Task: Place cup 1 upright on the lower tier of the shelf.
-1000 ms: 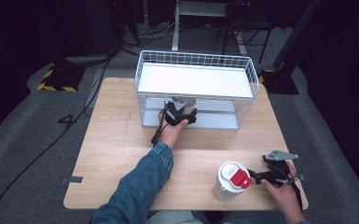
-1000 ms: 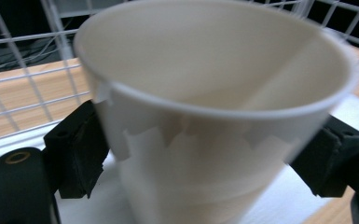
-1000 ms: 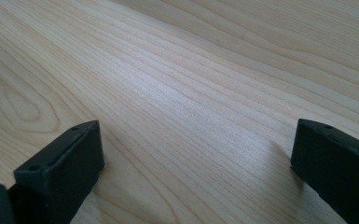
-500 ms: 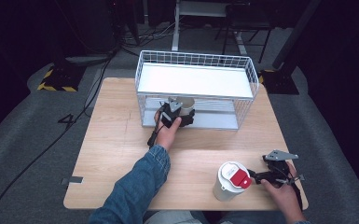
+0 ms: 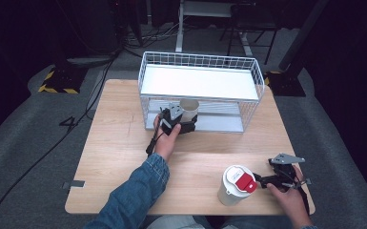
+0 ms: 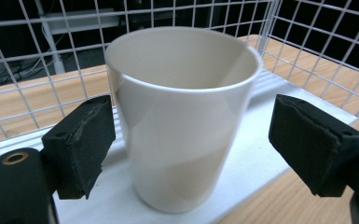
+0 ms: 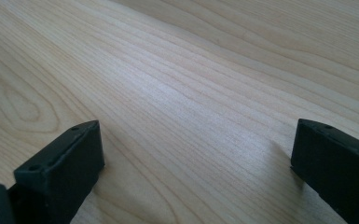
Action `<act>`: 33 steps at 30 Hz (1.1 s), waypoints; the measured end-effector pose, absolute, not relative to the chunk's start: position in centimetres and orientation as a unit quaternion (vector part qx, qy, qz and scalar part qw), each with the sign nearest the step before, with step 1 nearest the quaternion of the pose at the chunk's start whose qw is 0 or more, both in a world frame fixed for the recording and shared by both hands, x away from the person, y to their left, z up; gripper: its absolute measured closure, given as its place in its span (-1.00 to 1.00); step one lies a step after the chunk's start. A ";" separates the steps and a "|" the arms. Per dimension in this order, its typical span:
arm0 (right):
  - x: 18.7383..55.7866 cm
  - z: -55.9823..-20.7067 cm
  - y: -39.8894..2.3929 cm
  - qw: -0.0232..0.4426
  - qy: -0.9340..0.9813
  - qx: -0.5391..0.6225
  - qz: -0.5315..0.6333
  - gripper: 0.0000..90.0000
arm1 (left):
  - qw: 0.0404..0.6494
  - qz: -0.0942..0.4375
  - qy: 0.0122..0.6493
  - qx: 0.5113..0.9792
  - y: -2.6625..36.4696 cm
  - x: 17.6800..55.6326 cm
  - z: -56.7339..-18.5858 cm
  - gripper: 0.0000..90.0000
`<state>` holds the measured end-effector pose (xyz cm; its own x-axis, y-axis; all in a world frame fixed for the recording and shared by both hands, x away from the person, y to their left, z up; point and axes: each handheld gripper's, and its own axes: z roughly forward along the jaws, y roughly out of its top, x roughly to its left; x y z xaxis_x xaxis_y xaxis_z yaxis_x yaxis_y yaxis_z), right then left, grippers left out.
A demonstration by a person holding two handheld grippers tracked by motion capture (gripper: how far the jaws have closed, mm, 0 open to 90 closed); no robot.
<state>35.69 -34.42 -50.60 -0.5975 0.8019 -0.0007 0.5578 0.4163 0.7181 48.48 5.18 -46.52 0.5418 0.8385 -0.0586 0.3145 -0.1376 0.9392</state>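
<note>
Cream cup (image 6: 182, 116) stands between the spread left gripper (image 6: 189, 140) pads, untouched; centre them before squeezing.

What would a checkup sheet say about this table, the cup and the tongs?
Surface: light wooden table, bare grain under the right tongs.
Job's things: cream cup upright on the lower shelf of the white wire rack.
Clutter: white lidded tumbler with red tab, near the front edge.
Grippers: left tongs straddle the cup, pads not pressing; right tongs open, nothing between.
Cables: black cable trailing from the left tongs.
Surroundings: dark room, grey floor, striped floor marker.
</note>
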 end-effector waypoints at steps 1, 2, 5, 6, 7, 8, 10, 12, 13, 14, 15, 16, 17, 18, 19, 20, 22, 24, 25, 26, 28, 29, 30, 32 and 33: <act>35.7 -50.6 -34.4 0.175 0.823 0.413 0.348 -0.94 | 0.514 0.260 0.401 0.712 5.4 47.9 -46.2 -0.66; 35.7 -50.6 -34.4 0.175 0.823 0.413 0.348 -0.94 | 0.514 0.260 0.401 0.712 5.4 47.9 -46.2 -0.66; 35.7 -50.6 -34.4 0.175 0.823 0.413 0.348 -0.94 | 0.518 0.265 0.396 0.710 5.7 47.1 -45.6 -0.66; 35.7 -50.6 -34.4 0.175 0.823 0.413 0.348 -0.94 | 0.518 0.267 0.396 0.709 5.8 46.7 -45.4 -0.66; 35.7 -50.6 -34.4 0.175 0.823 0.413 0.348 -0.94 | 0.523 0.267 0.396 0.706 6.1 46.1 -45.0 -0.66; 35.7 -50.6 -34.4 0.175 0.823 0.413 0.348 -0.94 | 0.523 0.267 0.396 0.706 6.1 46.1 -45.0 -0.66; 35.7 -50.6 -34.4 0.175 0.823 0.413 0.348 -0.94 | 0.522 0.265 0.396 0.708 6.3 45.4 -44.5 -0.66; 35.7 -50.6 -34.4 0.175 0.823 0.413 0.348 -0.94 | 0.521 0.263 0.401 0.706 6.5 44.7 -44.0 -0.66; 35.7 -50.6 -34.4 0.175 0.823 0.413 0.348 -0.94 | 0.521 0.261 0.400 0.708 6.7 44.3 -43.7 -0.66; 35.7 -50.6 -34.4 0.175 0.823 0.413 0.348 -0.94 | 0.522 0.256 0.401 0.707 6.8 44.0 -43.5 -0.66; 35.7 -50.6 -34.4 0.175 0.823 0.413 0.348 -0.94 | 0.524 0.253 0.399 0.708 7.0 43.5 -43.2 -0.66; 35.7 -50.6 -34.4 0.175 0.823 0.413 0.348 -0.94 | 0.528 0.252 0.398 0.707 7.1 43.2 -43.1 -0.66; 35.7 -50.6 -34.4 0.175 0.823 0.413 0.348 -0.94 | 0.529 0.253 0.395 0.707 7.2 42.7 -42.8 -0.66; 35.7 -50.6 -34.4 0.175 0.823 0.413 0.348 -0.94 | 0.530 0.254 0.392 0.708 7.4 42.4 -42.7 -0.66; 35.7 -50.6 -34.4 0.175 0.823 0.413 0.348 -0.94 | 0.532 0.254 0.387 0.709 7.7 41.6 -42.3 -0.66; 35.7 -50.6 -34.4 0.175 0.823 0.413 0.348 -0.94 | 0.532 0.254 0.387 0.709 7.7 41.6 -42.3 -0.66; 35.7 -50.6 -34.4 0.175 0.823 0.413 0.348 -0.94 | 0.521 0.246 0.379 0.724 8.3 40.3 -41.7 -0.66; 35.7 -50.6 -34.4 0.174 0.823 0.413 0.348 -0.95 | 0.509 0.248 0.375 0.733 8.4 39.7 -41.5 -0.66; 35.7 -50.6 -34.4 0.174 0.824 0.412 0.348 -0.95 | 0.470 0.268 0.391 0.745 8.4 38.9 -41.2 -0.72; 35.7 -50.6 -34.4 0.174 0.824 0.412 0.348 -0.95 | 0.470 0.268 0.391 0.745 8.4 38.9 -41.2 -0.72; 35.7 -50.6 -34.4 0.174 0.824 0.412 0.348 -0.95 | 0.474 0.262 0.398 0.741 8.6 37.9 -41.0 -0.72; 35.7 -50.6 -34.4 0.174 0.824 0.412 0.348 -0.95 | 0.477 0.256 0.395 0.742 8.8 37.6 -40.9 -0.72; 35.7 -50.6 -34.4 0.174 0.824 0.412 0.348 -0.95 | 0.484 0.251 0.389 0.743 9.0 37.2 -40.8 -0.72; 35.7 -50.6 -34.4 0.174 0.824 0.412 0.348 -0.95 | 0.490 0.247 0.383 0.743 9.4 36.3 -40.7 -0.72; 35.7 -50.6 -34.4 0.174 0.824 0.412 0.348 -0.95 | 0.493 0.245 0.380 0.743 9.6 35.9 -40.7 -0.72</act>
